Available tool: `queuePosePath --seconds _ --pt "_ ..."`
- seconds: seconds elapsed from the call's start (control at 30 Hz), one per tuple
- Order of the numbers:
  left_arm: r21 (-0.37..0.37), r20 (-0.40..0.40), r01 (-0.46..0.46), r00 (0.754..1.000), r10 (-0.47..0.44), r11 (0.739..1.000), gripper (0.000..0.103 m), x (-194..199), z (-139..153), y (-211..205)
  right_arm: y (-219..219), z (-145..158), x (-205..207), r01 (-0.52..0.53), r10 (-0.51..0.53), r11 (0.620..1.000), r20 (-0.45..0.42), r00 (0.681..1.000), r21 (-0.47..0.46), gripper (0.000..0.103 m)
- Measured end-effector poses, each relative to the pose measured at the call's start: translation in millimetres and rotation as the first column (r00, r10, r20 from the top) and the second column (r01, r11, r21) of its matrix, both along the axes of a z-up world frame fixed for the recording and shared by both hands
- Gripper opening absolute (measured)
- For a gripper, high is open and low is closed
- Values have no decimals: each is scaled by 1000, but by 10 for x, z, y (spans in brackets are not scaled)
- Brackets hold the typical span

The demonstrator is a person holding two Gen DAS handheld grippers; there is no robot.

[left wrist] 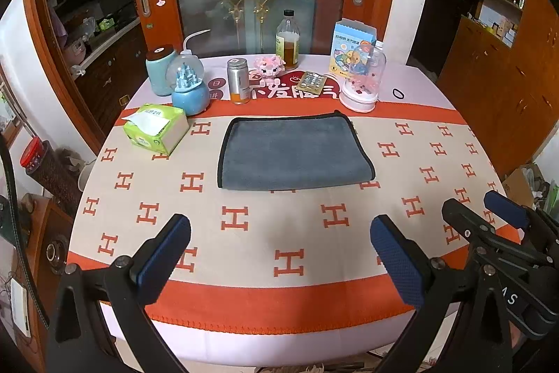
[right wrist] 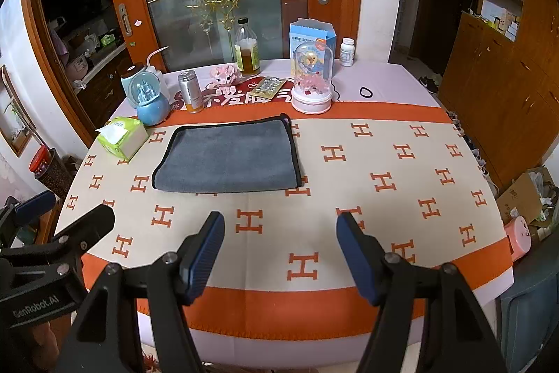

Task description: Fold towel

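A grey towel (left wrist: 295, 151) with a black hem lies flat, folded in half, on the patterned tablecloth; it also shows in the right wrist view (right wrist: 229, 156). My left gripper (left wrist: 279, 240) is open and empty, held above the table's near edge, well short of the towel. My right gripper (right wrist: 281, 238) is open and empty, also near the front edge, right of the towel. The right gripper (left wrist: 489, 208) shows at the right of the left wrist view; the left gripper (right wrist: 66, 208) shows at the left of the right wrist view.
A green tissue box (left wrist: 157, 128) lies left of the towel. Behind it stand a blue snow globe (left wrist: 188, 86), a metal can (left wrist: 238, 81), a glass bottle (left wrist: 288, 41), a pink domed toy (left wrist: 361, 83), a carton (left wrist: 351, 46) and a hair tie (left wrist: 398, 93).
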State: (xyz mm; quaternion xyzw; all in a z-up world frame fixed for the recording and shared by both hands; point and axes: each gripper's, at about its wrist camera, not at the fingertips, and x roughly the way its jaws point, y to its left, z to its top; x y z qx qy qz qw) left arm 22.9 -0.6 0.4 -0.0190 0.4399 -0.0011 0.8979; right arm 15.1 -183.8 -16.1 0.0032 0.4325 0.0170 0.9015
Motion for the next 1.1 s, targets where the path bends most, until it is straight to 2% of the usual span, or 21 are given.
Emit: queuePosePath --seconds 1.1 --pt "4 3 2 1000 -2 1000 102 -52 -5 -20 9 10 -24 -1 1 1000 4 1000 -3 67"
